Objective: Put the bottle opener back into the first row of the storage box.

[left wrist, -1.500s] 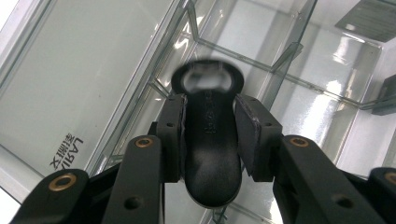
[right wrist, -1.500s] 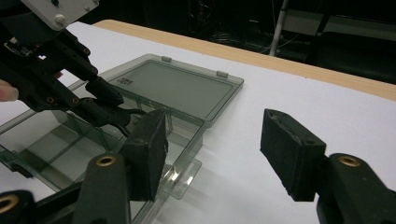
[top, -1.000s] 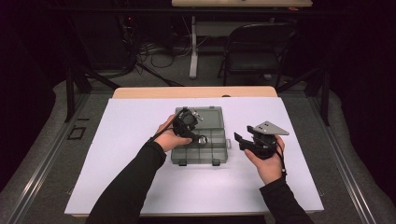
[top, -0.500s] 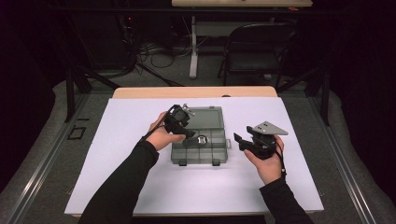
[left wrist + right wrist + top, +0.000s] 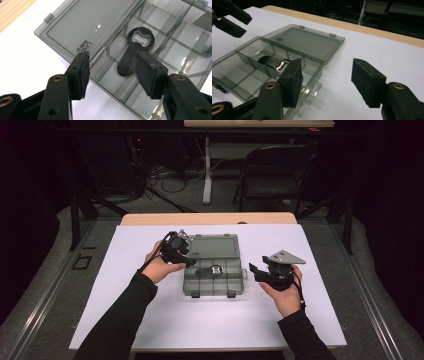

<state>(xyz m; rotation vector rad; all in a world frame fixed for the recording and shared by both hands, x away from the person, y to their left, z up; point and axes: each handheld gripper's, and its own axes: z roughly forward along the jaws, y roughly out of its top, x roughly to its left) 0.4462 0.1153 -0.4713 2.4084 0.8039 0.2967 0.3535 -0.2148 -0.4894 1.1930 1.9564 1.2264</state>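
A smoky clear compartment box lies on the white table cover with its lid folded back flat. A black bottle opener rests in one compartment. My left gripper hovers over the box's left edge, jaws open and empty, with the opener a little beyond them. To the right of the box my right gripper is held open above the cover, nothing between its pads. The left gripper's jaws also reach into the right gripper view at top left.
The white cover spreads wide around the box, and a wooden table edge runs along the far side. Beyond the table are a folding chair, a table leg and floor cables.
My left hand has drawn leftward, from above the middle of the box to its left edge. The right hand has stayed put.
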